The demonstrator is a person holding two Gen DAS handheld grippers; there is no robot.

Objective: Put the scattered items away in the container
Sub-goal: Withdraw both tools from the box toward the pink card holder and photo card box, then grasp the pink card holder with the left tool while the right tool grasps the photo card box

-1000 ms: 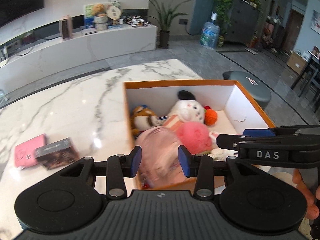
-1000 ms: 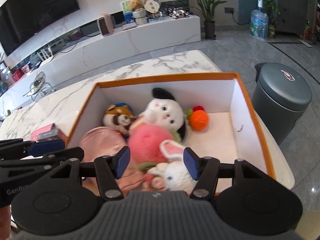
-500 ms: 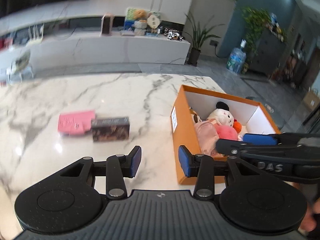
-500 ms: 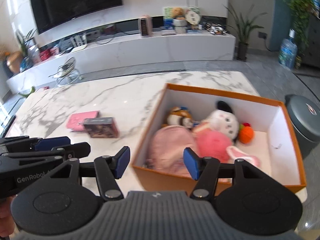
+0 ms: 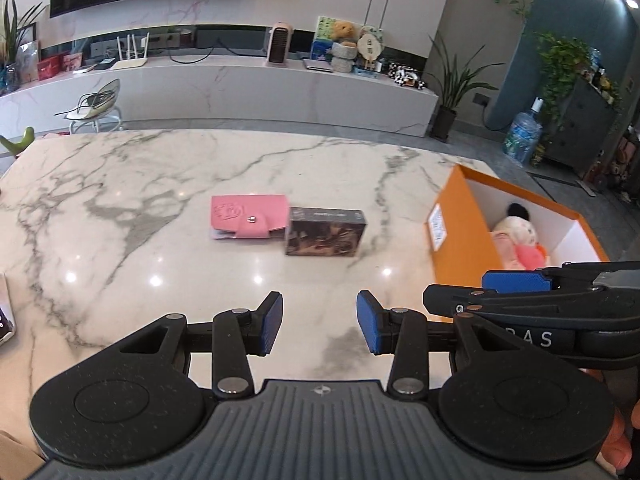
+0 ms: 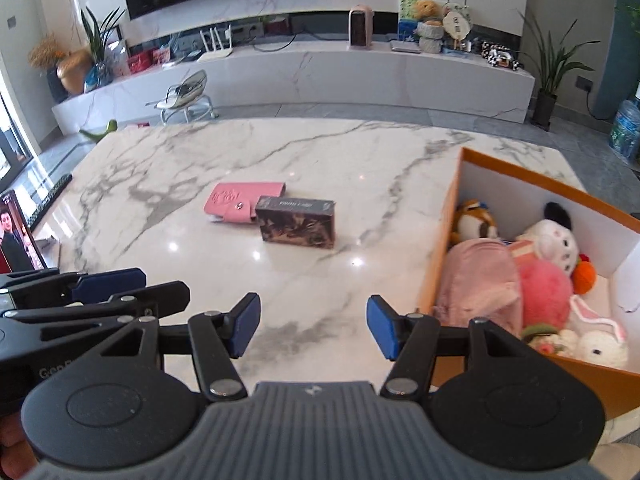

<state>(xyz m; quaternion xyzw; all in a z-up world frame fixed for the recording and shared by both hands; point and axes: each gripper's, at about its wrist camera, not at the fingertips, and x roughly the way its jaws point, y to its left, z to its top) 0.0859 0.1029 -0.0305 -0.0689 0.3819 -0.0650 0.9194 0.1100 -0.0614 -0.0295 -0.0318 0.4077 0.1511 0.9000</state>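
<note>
A pink wallet [image 5: 249,221] and a dark patterned box [image 5: 325,231] lie side by side on the marble table [image 5: 160,248]; they also show in the right wrist view as the wallet [image 6: 239,203] and the box [image 6: 296,222]. The orange container [image 6: 440,256] stands at the right and holds a pink backpack [image 6: 480,284] and several plush toys; it also shows in the left wrist view [image 5: 452,236]. My left gripper [image 5: 320,322] is open and empty above the table. My right gripper [image 6: 312,326] is open and empty beside the container.
A phone or tablet [image 6: 16,236] stands at the table's left edge. A white TV bench [image 5: 240,88] and a stool [image 5: 94,110] lie beyond the table. A water bottle [image 5: 522,136] and plants stand at the far right.
Both grippers pulled back and swung left away from the container. The pink backpack, earlier between the left fingers, now lies in the container. The wallet and box moved toward the centre of view.
</note>
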